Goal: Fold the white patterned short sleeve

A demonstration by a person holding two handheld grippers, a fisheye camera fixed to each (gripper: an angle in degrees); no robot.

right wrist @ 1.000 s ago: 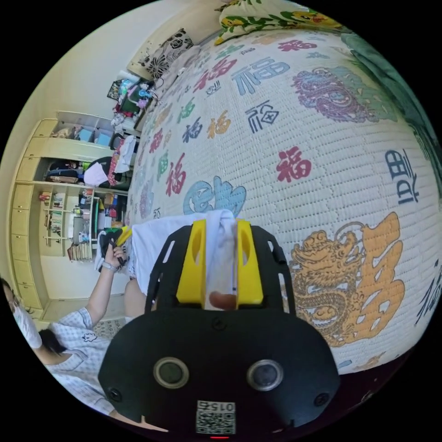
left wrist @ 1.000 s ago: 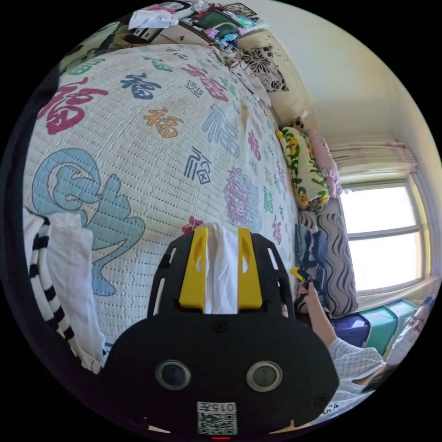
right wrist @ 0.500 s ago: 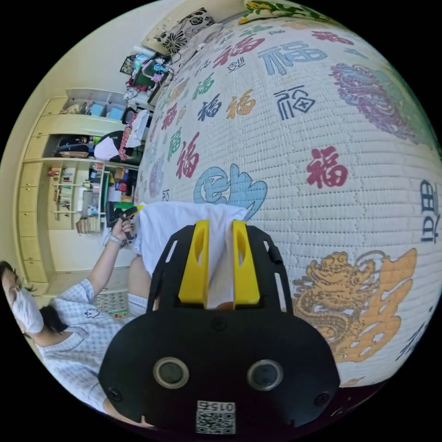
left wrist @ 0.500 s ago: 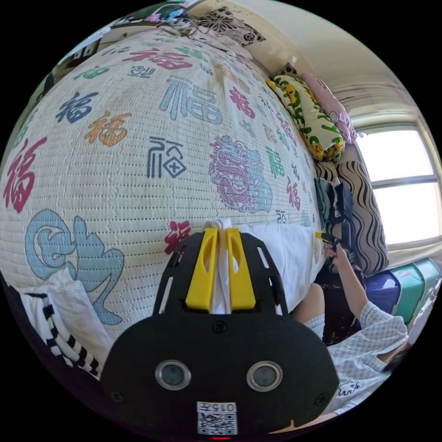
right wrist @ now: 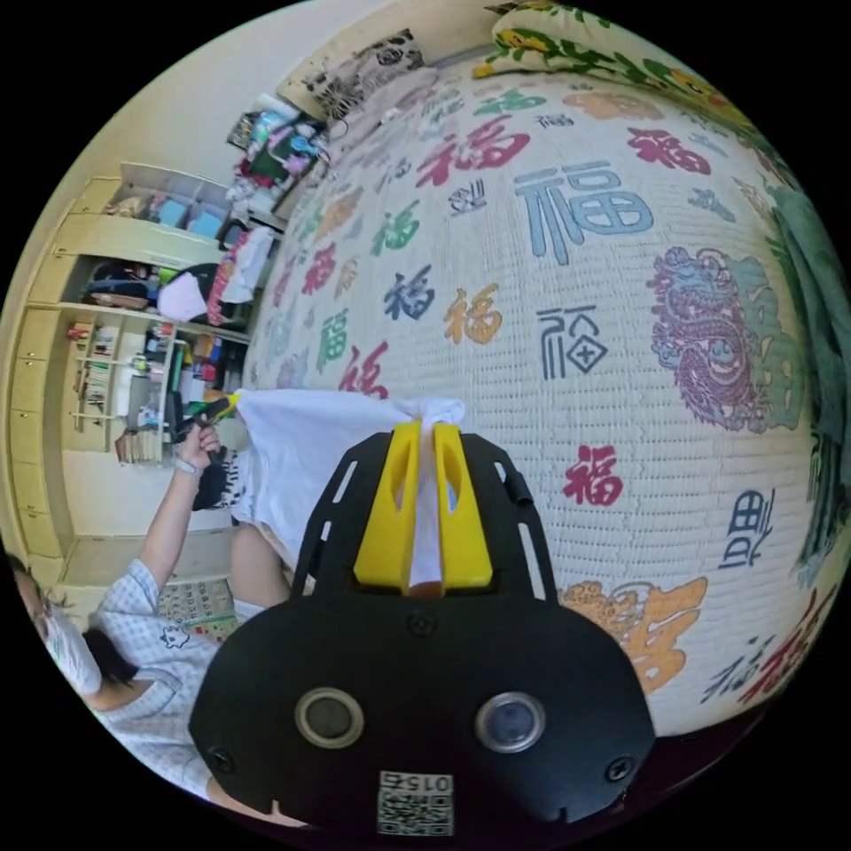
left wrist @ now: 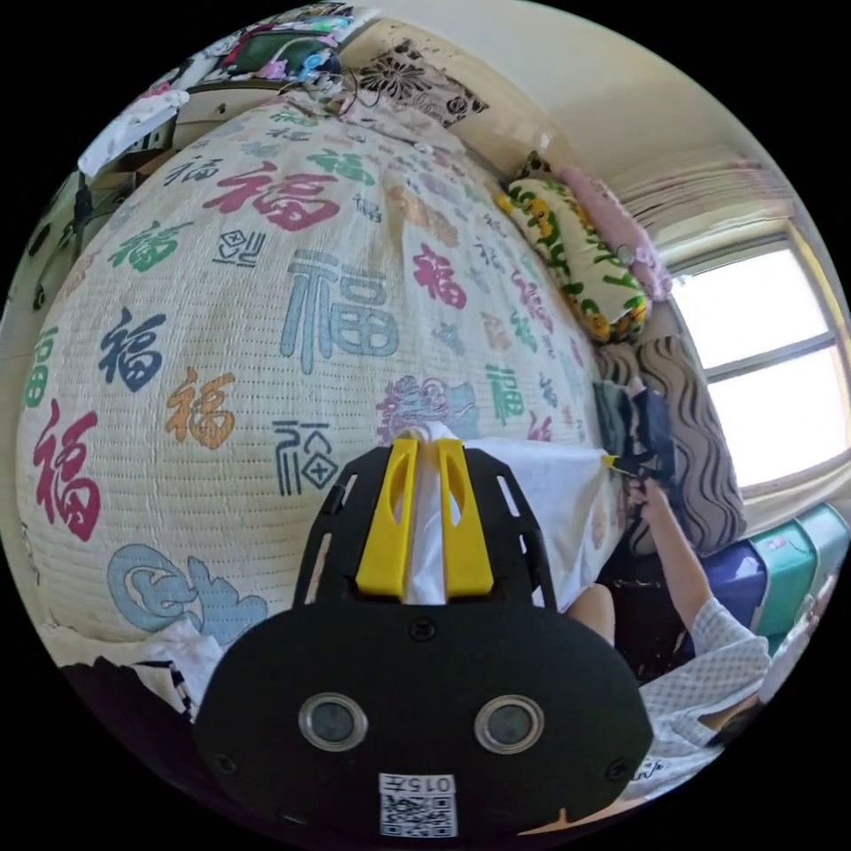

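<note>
I have the left hand-held gripper and right hand-held gripper each pinching a corner of the white short sleeve shirt, stretching it taut above the quilted bed, probably for laying it flat.

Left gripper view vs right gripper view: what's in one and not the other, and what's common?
Left gripper view has a bright window, teal and purple storage bins under it, and a wavy-striped cushion. Right gripper view has cream wall shelves packed with clutter and an orange dragon print on the bedspread. Shared: the bedspread with coloured characters, the white shirt stretched between both grippers, and the green-and-yellow floral pillow. The left gripper and right gripper are each clamped on white fabric.
</note>
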